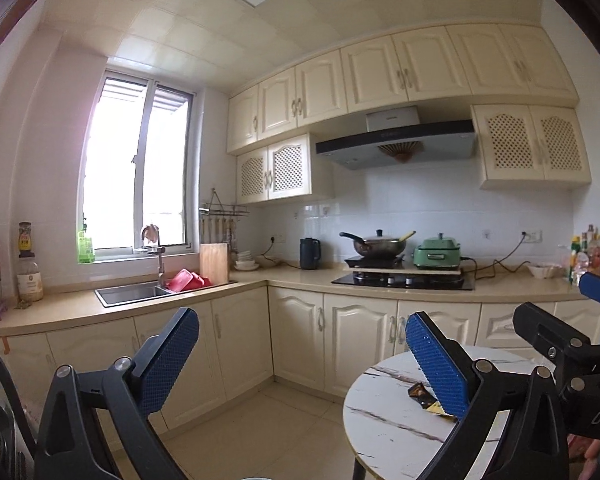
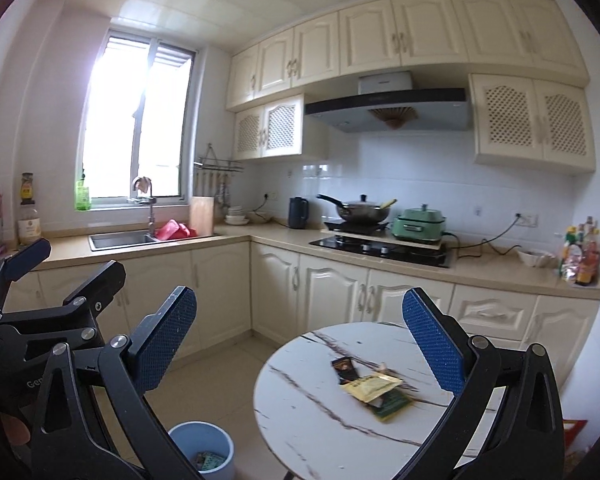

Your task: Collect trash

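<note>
A cream-cabinet kitchen seen from two hand-held grippers raised side by side; the left gripper (image 1: 302,360) has its blue-padded jaws spread wide with nothing between them; the right gripper (image 2: 300,344) is likewise released and empty. Below and ahead stands a round marble-patterned table (image 2: 320,412); on it lie three wrappers close together: a dark brown wrapper (image 2: 344,369), a yellow packet (image 2: 374,386) overlapping it, and a green packet (image 2: 392,405) partly under the yellow one. On the tiled floor left of the table sits a pale blue bin (image 2: 204,450), open-topped, with what seems to be some packaging already inside, though that part is blurred. Behind run a beige counter (image 2: 236,236) with a steel sink (image 2: 120,240), and a wok (image 2: 360,208) on the hob.
</note>
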Available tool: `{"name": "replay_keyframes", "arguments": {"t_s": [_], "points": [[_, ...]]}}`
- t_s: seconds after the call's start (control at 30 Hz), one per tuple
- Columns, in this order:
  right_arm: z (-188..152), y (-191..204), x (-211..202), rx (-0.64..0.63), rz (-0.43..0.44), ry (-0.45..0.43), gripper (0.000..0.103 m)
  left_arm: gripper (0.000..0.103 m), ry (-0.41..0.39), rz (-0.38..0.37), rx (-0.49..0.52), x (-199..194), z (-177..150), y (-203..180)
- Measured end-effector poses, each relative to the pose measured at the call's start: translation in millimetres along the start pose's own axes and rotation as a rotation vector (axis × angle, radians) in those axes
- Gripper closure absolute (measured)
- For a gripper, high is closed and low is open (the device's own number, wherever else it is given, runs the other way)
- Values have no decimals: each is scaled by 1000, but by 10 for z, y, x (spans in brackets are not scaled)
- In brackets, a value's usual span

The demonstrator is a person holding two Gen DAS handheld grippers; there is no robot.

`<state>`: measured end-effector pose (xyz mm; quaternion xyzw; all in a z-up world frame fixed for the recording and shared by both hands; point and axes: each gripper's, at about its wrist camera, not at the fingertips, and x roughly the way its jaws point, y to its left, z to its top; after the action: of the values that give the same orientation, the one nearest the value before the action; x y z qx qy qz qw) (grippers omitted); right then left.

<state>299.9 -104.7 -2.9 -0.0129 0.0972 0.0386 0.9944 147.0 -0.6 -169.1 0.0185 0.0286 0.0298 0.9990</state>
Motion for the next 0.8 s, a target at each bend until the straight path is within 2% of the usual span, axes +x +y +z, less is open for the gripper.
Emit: {"name": "replay_keyframes", "arguments": {"t_s": [0.2, 0.33, 0.43, 0.53, 0.63, 0.8], "points": [[-81, -356, 97, 22, -59, 29, 0, 1, 62, -66, 27, 439, 187, -51], [-194, -676, 259, 44, -101, 77, 0, 1, 131, -92, 48, 887, 336, -148], [-349, -916, 508, 58, -132, 146, 0, 1, 200, -111, 71, 1237, 357, -238], [-611, -1160, 860, 101, -123, 244, 0, 1, 274, -117, 95, 1574, 315, -327], [-957, -1448, 1269, 192, -111, 356, 0, 1, 338, -121, 122, 1869, 226, -381], [-1581, -1898, 1912, 412, -45, 507, 0, 1, 406, -119, 162, 2379, 296, -508]]}}
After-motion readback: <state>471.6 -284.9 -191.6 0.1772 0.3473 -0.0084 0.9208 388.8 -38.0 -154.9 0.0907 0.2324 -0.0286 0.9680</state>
